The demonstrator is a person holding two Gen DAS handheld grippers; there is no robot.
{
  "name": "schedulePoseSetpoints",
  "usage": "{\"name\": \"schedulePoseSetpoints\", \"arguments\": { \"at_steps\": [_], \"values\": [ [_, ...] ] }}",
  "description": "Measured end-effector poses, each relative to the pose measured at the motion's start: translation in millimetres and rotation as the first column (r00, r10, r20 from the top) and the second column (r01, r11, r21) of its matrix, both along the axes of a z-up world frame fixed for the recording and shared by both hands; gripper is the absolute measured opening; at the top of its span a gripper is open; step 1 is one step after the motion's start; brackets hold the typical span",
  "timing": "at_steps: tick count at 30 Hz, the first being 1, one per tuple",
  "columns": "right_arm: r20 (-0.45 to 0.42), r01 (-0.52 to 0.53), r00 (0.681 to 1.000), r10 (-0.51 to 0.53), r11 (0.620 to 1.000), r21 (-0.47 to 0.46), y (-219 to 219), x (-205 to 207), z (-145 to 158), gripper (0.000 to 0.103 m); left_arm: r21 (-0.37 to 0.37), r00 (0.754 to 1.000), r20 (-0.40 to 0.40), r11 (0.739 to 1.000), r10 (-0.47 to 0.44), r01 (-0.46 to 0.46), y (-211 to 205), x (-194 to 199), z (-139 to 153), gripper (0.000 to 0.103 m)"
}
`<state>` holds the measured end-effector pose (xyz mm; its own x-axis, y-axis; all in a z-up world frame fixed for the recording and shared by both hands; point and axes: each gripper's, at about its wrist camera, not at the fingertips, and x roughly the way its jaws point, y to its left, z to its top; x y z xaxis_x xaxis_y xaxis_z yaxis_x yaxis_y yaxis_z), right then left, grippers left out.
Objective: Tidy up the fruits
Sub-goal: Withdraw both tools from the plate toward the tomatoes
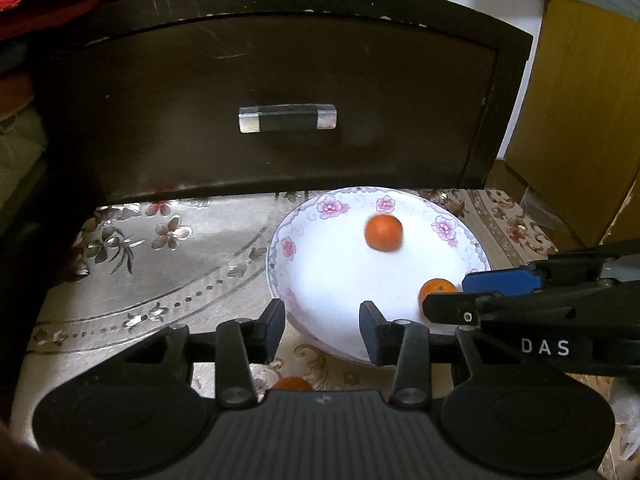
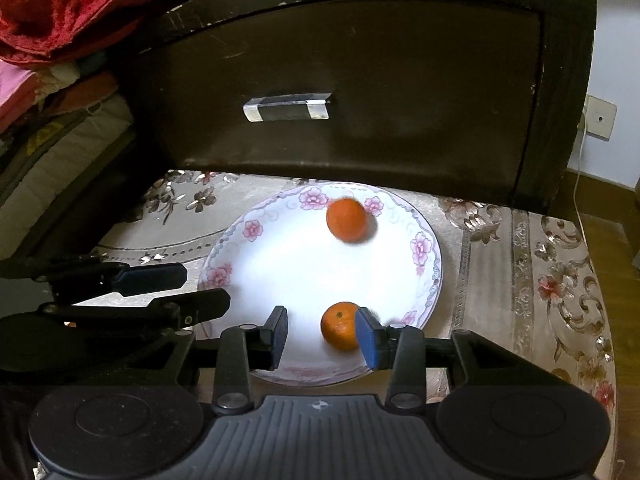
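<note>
both tools hang over a flowered plate (image 2: 424, 276) on the cloth-covered bench (image 2: 520, 264). left tool (image 1: 323, 326) — jaws apart, nothing between them, above the plate's near rim. right tool (image 2: 321, 338) — jaws apart; a tangerine (image 2: 340, 326) lies on the plate just beside its right pad. a second, blurred tangerine (image 2: 347, 220) sits ahead, near the far rim, before a dark drawer front (image 2: 360, 80).

Right gripper (image 2: 322, 336) jaws apart over plate (image 2: 280, 272) near edge; one orange (image 2: 338, 326) against right finger, blurred orange (image 2: 347, 220) at far rim. Left gripper (image 2: 200, 286) at plate's left edge.
</note>
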<state>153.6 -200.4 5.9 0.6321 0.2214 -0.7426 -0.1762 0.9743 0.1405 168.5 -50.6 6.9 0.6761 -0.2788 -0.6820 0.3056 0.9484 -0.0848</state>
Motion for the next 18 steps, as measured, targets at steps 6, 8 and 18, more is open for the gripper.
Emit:
{"name": "schedulePoseSetpoints", "arguments": {
  "at_steps": [6,8,18],
  "values": [
    [-0.009,-0.029,1.000,0.029,1.000,0.001,8,-10,2,0.036,0.002,1.000,-0.006,1.000,0.006,-0.006,9,-11,2,0.047],
    [-0.010,-0.036,0.999,0.036,0.999,0.005,10,-13,3,0.036,0.001,1.000,-0.003,1.000,0.006,-0.006,12,-16,4,0.047],
    [-0.031,-0.088,0.996,0.088,0.996,-0.003,21,-33,-2,0.041,0.020,1.000,-0.014,1.000,0.022,-0.022,38,-44,4,0.051]
  ]
}}
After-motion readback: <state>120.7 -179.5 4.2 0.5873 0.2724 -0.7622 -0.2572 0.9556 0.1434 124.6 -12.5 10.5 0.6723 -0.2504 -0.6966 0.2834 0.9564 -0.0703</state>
